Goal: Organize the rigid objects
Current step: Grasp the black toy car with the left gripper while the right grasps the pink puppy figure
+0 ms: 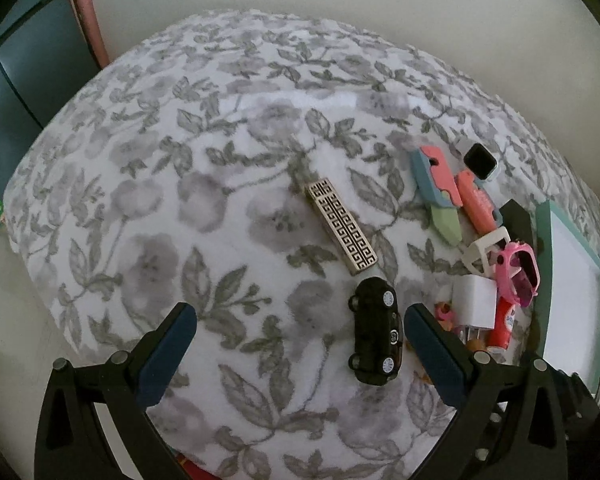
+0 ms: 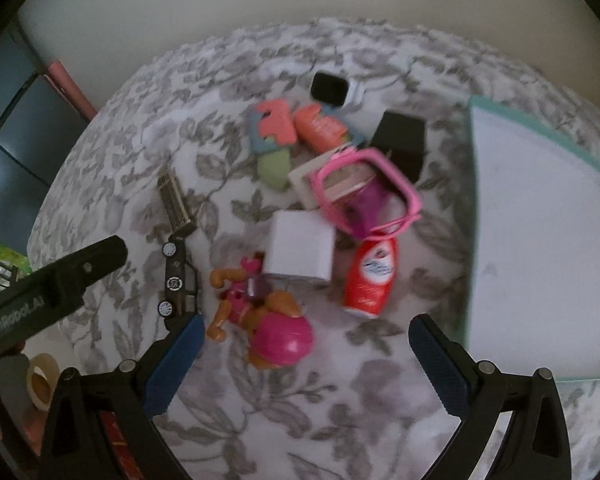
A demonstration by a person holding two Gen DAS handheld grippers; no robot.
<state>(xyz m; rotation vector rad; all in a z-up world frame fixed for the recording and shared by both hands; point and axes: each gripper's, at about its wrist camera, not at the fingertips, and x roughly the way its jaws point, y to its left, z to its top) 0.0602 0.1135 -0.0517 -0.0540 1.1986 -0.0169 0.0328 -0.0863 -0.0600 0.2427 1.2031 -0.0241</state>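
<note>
A black toy car [image 1: 376, 330] lies on the floral cloth between my left gripper's [image 1: 300, 320] wide-open fingers, close to the right finger [image 1: 428, 344]. A patterned metal bar [image 1: 341, 227] lies just beyond it. My right gripper [image 2: 306, 332] is open and empty, hovering over a pink toy figure [image 2: 266, 320]. Ahead of it lie a white charger cube [image 2: 302, 250], a red bottle [image 2: 370, 276], pink sunglasses [image 2: 366, 192] and a toy knife [image 2: 274, 136]. The car [image 2: 178, 276] and bar [image 2: 174, 200] also show in the right wrist view.
A white tray with a teal rim [image 2: 474, 200] lies at the right, also in the left wrist view [image 1: 542, 264]. A smartwatch [image 2: 332, 88], a black box [image 2: 400, 144] and an orange tube [image 2: 320, 128] lie at the back. The left gripper's body [image 2: 52, 280] crosses the right view. A tape roll [image 2: 42, 380] sits off the table's left.
</note>
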